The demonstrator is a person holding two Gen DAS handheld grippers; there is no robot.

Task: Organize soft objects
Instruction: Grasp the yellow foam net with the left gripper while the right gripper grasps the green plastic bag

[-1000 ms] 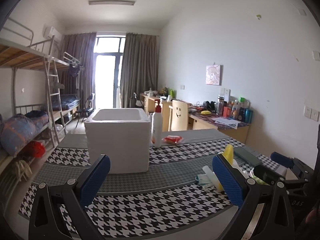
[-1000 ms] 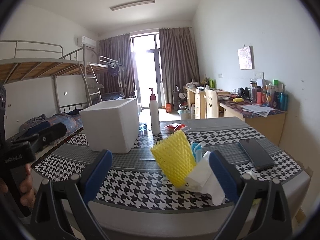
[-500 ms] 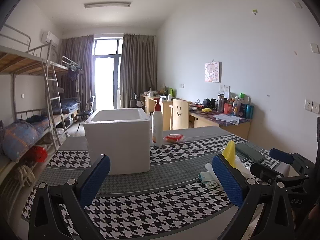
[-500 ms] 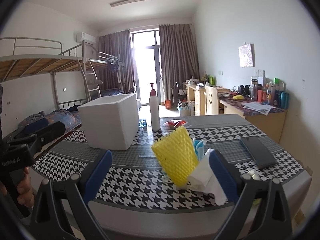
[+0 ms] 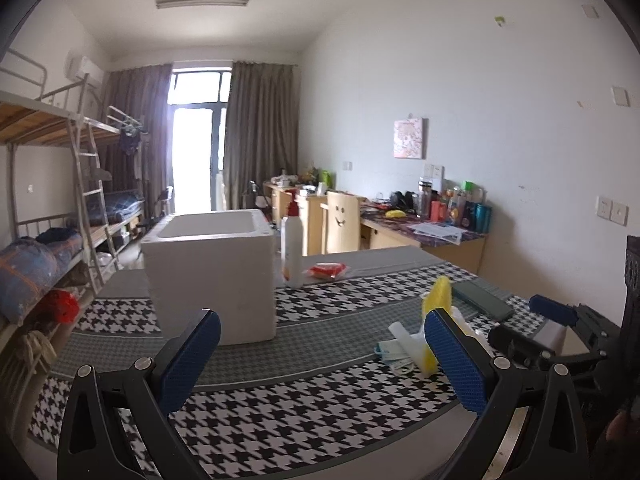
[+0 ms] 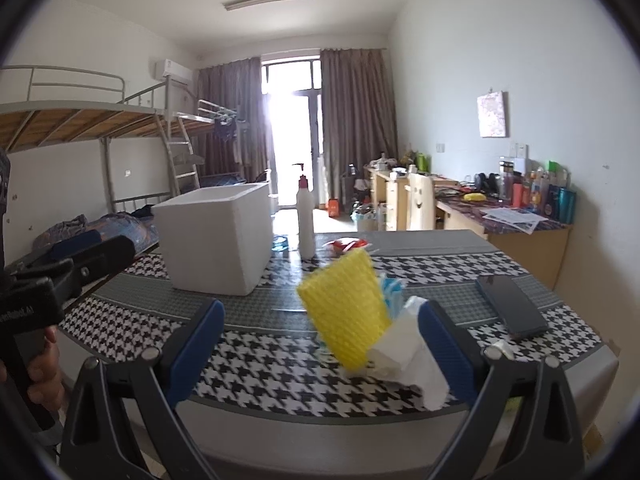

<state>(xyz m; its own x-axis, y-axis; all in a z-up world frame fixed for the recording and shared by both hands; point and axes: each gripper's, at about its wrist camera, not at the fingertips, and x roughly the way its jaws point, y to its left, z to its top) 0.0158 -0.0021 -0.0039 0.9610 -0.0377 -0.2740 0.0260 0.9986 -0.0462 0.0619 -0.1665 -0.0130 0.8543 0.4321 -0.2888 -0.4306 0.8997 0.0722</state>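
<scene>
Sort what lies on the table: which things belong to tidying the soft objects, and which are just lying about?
Job: yellow foam net, white tissue, blue face mask, white foam box.
Lying about: pump bottle, phone, red packet.

A shared bedroom like a dorm, tall metal bunk beds with a ladder (image 5: pixel 86 184) (blankets piled below), wooden desks along the wall (image 5: pixel 424 236), long grey curtains (image 6: pixel 356 128).

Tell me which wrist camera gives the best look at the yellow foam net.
The right wrist view: the yellow foam net stands large and central between that gripper's open fingers. In the left wrist view the net is small, and the near blue finger pad partly blocks it.
</scene>
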